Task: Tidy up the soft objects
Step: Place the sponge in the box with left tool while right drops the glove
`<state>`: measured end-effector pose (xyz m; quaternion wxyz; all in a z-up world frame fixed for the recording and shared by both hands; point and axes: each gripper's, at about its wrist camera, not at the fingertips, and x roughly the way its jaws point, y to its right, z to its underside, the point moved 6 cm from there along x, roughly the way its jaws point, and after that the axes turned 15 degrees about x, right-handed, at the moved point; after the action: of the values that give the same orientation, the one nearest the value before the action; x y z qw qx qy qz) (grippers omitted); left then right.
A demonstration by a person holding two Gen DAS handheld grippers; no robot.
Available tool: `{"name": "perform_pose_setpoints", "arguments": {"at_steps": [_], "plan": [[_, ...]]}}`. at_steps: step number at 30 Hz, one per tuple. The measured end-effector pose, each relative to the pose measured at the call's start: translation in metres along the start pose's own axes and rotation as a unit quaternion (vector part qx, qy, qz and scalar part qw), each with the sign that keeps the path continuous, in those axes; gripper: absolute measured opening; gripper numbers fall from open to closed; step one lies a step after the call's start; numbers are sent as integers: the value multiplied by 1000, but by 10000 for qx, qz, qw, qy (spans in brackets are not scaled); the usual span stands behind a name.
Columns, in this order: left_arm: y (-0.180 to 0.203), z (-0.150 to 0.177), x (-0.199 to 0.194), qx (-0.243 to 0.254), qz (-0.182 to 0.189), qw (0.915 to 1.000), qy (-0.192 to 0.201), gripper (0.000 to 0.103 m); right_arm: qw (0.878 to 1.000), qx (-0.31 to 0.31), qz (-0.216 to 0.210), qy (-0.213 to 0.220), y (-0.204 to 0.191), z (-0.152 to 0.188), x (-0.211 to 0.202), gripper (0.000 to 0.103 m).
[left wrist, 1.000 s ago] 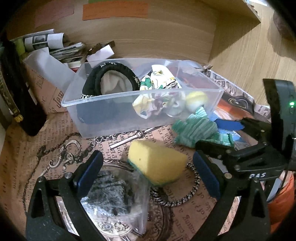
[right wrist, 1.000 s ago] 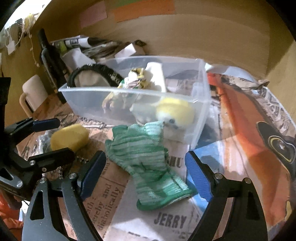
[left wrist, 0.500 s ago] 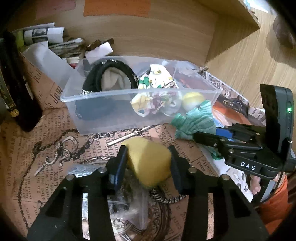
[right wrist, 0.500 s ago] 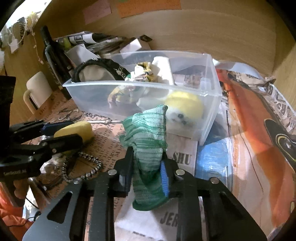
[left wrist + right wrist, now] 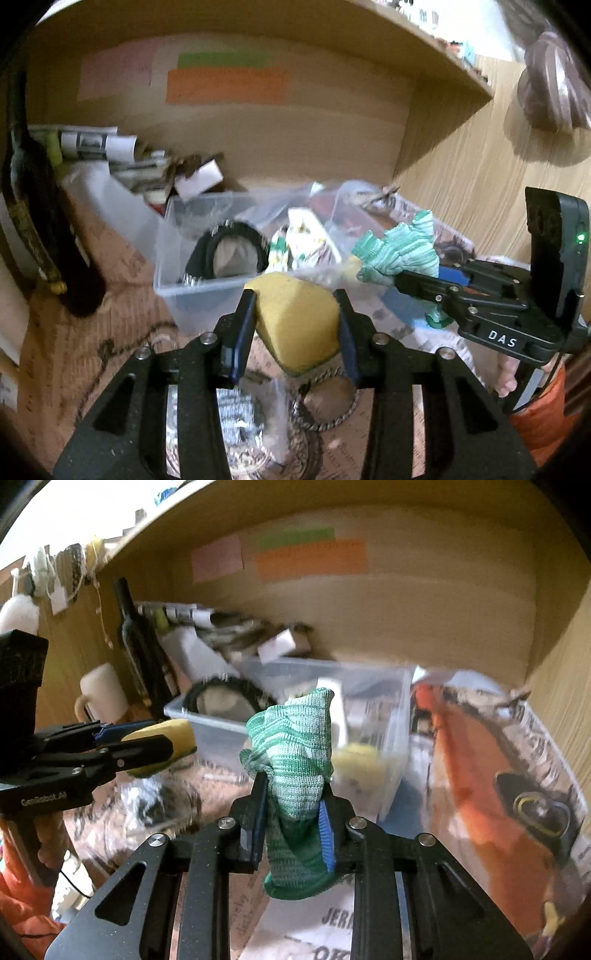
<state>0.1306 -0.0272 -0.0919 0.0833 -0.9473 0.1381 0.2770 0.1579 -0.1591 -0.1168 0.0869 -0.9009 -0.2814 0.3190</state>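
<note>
Two grippers carry loads: the left gripper squeezes a yellow sponge at frame centre, the right gripper pinches a green cloth. The cloth's dangling tail could snag the clear bin rim.

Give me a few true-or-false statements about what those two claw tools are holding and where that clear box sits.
1. The left gripper clamps a yellow sponge. True.
2. The right gripper is open. False: it is shut on a green cloth.
3. The clear plastic bin already holds items. True.
4. The sponge lies in the bin. False: it is held in front of the bin.
</note>
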Motion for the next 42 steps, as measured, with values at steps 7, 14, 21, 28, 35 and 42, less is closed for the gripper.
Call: {"name": "perform_pose_setpoints", "arguments": {"at_steps": [7, 14, 21, 28, 35, 42], "plan": [[-10, -32, 3, 50, -130, 9996, 244, 41, 9987, 70, 18, 509, 2, -31, -12, 22], [-25, -50, 32, -12, -107, 9999, 74, 42, 9959, 173, 10, 884, -1, -55, -16, 22], [-43, -45, 65, -147, -113, 9995, -240, 42, 9971, 242, 265, 667, 9, -60, 19, 22], [-52, -38, 89, 26, -467, 9979, -448, 42, 9984, 371, 389, 170, 19, -53, 60, 22], [-57, -20, 117, 23, -389, 9949, -935, 41, 9984, 312, 457, -76, 18, -46, 80, 23], [-57, -14, 120, 47, -265, 9938, -1076, 43, 9979, 326, 508, -218, 20, -44, 88, 33]]}}
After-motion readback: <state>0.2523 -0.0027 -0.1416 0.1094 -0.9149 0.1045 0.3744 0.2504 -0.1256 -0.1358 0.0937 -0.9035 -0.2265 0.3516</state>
